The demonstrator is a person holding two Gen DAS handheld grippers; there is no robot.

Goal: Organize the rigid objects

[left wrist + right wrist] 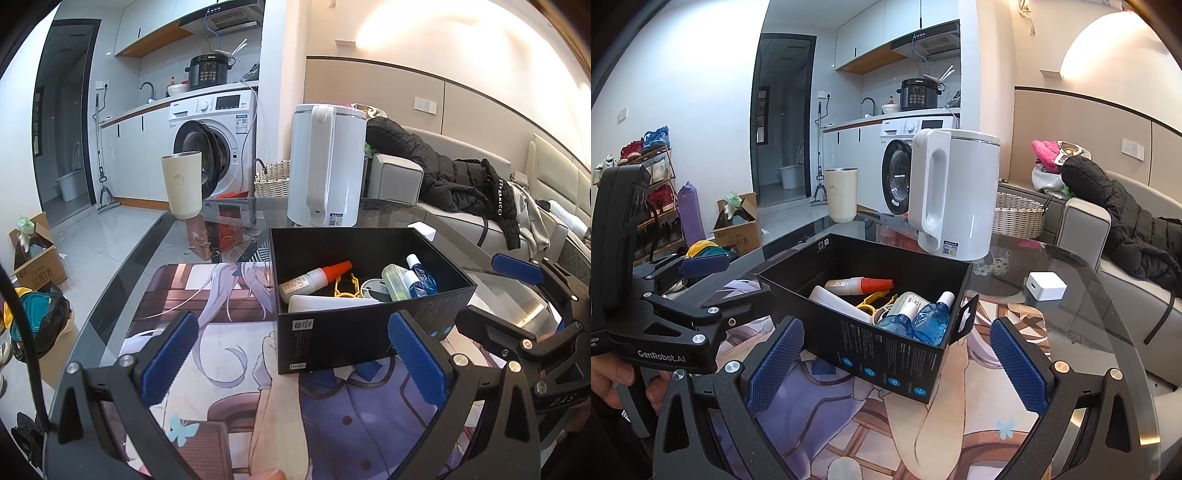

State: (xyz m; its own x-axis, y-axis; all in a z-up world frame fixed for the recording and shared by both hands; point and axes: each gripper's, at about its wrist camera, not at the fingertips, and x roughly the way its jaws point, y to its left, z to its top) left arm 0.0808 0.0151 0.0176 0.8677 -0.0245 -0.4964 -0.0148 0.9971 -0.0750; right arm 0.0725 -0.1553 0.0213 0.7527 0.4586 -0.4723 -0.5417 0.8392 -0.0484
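Both grippers hung low over the printed desk mat (pixel 221 332), the left gripper (pixel 295 363) and the right gripper (pixel 897 367) each spread wide and empty, flanking the black box (pixel 886 354), probably to steady or shift it. Inside it lay a red-capped glue bottle (pixel 314 277), blue bottles (pixel 925 319) and a yellow clip (pixel 347 290). Beyond, on the glass table (pixel 399 212), stood a white kettle (pixel 327 166) and a cream tumbler (pixel 183 184), before a washing machine (pixel 218 140).

White walls, washing machine (pixel 218 144), grey sofa (pixel 1126 266), possibly tiled floor.
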